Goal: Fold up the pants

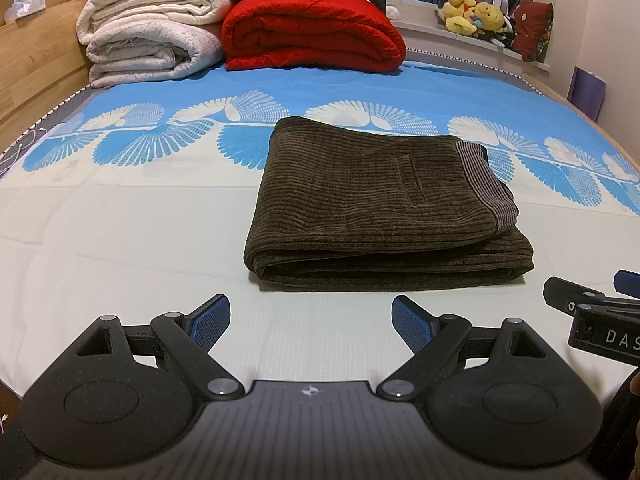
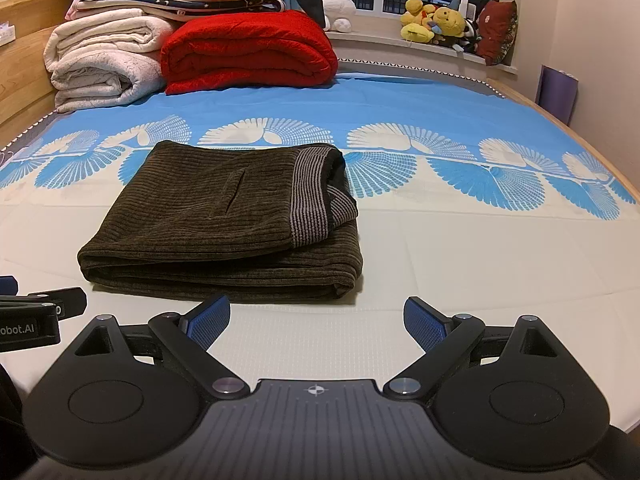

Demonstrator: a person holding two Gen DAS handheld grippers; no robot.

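Dark brown corduroy pants point(image 1: 376, 208) lie folded into a compact rectangle on the bed, striped waistband at the right, pocket slit on top. They also show in the right wrist view point(image 2: 216, 220). My left gripper point(image 1: 311, 322) is open and empty, a little in front of the pants' near edge. My right gripper point(image 2: 317, 326) is open and empty, in front of the pants' right end. The right gripper's fingers point(image 1: 560, 294) show at the right edge of the left wrist view. The left gripper's fingers point(image 2: 64, 300) show at the left edge of the right wrist view.
The bed sheet point(image 1: 140, 240) is cream near me with a blue fan pattern farther off. A folded red blanket point(image 1: 316, 32) and white blankets point(image 1: 152, 36) are stacked at the far end. Plush toys point(image 1: 476, 14) sit on the window sill. A wooden bed frame point(image 1: 32, 60) runs along the left.
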